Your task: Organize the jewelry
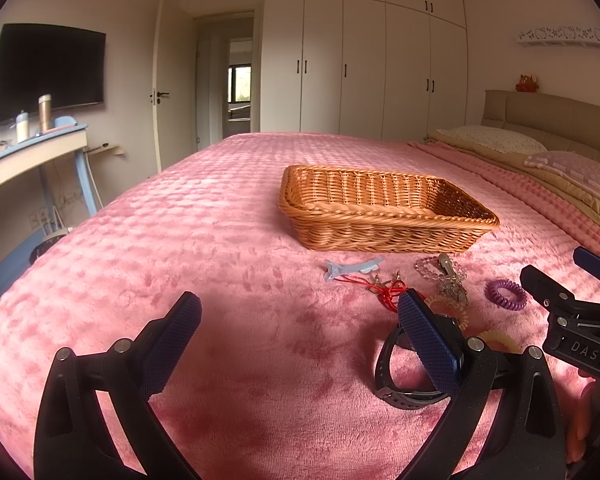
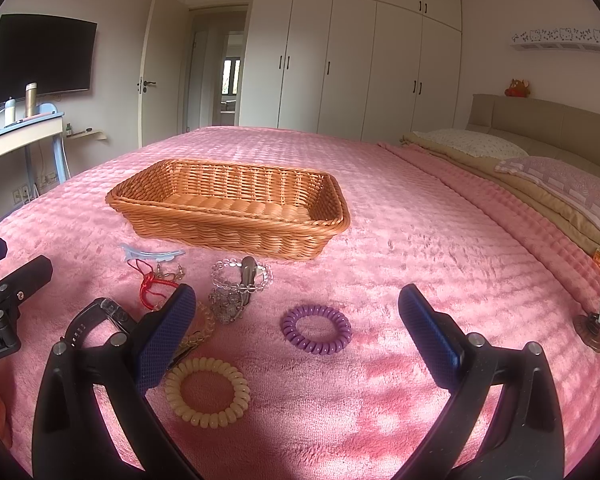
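An empty wicker basket (image 1: 384, 204) (image 2: 236, 204) stands on the pink bedspread. In front of it lie a pale blue hair clip (image 2: 150, 254), a red cord with charms (image 2: 156, 282), a clear bead bracelet with a clasp clip (image 2: 242, 278), a purple coil tie (image 2: 316, 329), a cream coil tie (image 2: 207, 391) and a black watch (image 1: 404, 376) (image 2: 96, 320). My left gripper (image 1: 300, 336) is open, its right finger over the watch. My right gripper (image 2: 296, 332) is open, low over the purple tie (image 1: 506, 294).
Pillows (image 2: 472, 142) and a folded quilt lie along the bed's right side by the headboard. A small suction-cup stand (image 2: 592, 328) sits at the right. A desk with bottles (image 1: 32, 148) and a wall TV are off the bed's left side.
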Demonstrator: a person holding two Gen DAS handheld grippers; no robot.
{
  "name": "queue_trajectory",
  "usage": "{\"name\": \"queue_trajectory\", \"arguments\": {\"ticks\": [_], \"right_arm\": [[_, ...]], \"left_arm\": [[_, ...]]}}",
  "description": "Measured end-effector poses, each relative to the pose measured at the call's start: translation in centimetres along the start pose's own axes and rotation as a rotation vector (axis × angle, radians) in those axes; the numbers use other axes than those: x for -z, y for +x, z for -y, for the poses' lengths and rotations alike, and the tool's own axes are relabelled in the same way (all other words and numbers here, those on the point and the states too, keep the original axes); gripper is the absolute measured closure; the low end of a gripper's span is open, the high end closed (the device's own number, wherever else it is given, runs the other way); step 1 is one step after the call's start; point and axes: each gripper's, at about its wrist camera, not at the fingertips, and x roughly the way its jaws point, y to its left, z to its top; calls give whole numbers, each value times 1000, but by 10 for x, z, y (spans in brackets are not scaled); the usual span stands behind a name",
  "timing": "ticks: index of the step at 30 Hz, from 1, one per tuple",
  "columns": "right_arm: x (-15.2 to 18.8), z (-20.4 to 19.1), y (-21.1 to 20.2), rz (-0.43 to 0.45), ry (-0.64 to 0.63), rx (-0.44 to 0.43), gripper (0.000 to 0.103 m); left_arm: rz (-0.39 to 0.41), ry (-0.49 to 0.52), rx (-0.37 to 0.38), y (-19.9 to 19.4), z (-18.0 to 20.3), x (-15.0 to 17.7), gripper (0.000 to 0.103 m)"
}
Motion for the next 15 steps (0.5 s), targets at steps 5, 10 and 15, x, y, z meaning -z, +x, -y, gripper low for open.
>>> {"name": "queue_trajectory", "arguments": {"ticks": [5,10,15], "right_arm": [[0,0,0,-1,1,0,6],[0,0,0,-1,1,0,6],[0,0,0,-1,0,0,6]], "left_arm": [[0,0,0,0,0,0,7],[-5,-8,4,-1,-1,0,7],[-8,-16,8,-1,-3,1,7]]}}
